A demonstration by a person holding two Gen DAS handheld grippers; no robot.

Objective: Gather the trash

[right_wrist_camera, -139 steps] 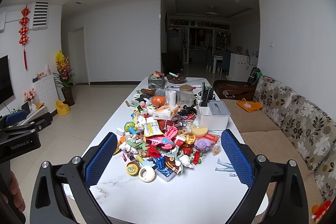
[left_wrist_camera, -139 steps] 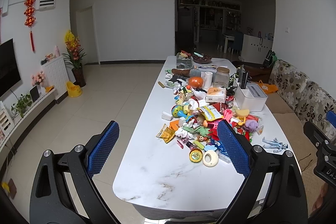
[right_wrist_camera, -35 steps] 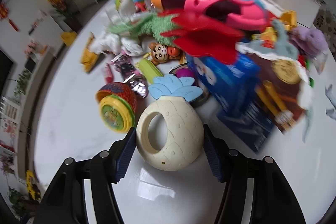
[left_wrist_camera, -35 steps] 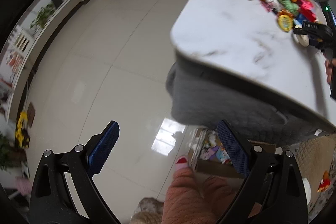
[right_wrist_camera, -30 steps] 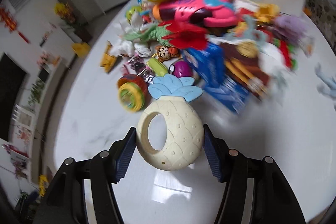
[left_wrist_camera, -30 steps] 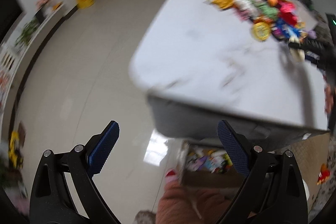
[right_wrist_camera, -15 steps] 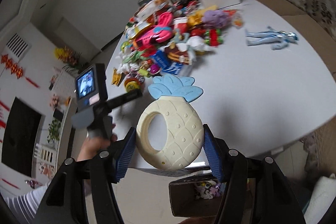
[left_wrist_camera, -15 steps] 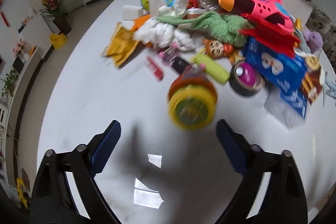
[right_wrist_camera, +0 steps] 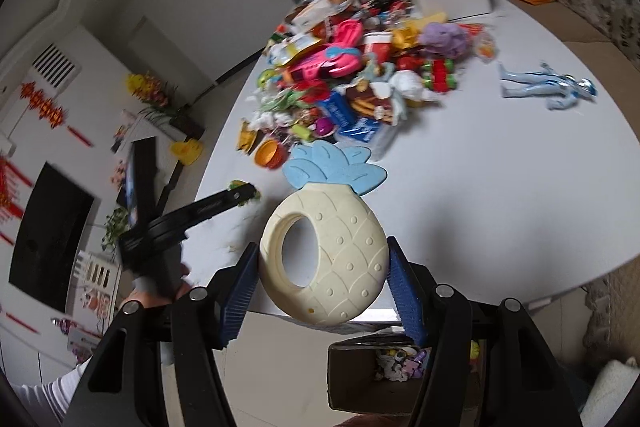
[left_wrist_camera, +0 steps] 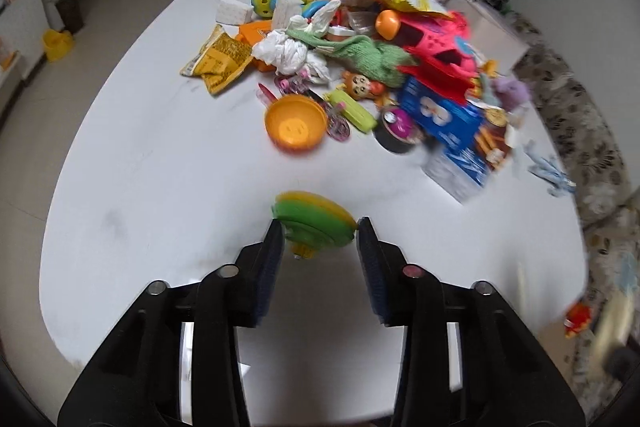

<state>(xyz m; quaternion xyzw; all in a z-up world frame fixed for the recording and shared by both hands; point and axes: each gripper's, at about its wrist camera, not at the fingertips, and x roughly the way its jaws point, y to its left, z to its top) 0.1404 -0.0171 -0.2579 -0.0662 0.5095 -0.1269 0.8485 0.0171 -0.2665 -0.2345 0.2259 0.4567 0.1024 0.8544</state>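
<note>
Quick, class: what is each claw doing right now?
Left claw: closing on the green-and-yellow lid.
Right claw: holding the pineapple toy.

- White marble-look oval table (left_wrist_camera: 160, 187), glossy.
- Heap of mixed toys and wrappers (left_wrist_camera: 360, 39) on its far half.
- Orange plastic bowl (left_wrist_camera: 295, 123) at the heap's near edge.
- Blue-and-silver action figure (right_wrist_camera: 548, 87) lying apart.

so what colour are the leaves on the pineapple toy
Light blue, on a cream pineapple toy; clearest in the right wrist view.
</note>
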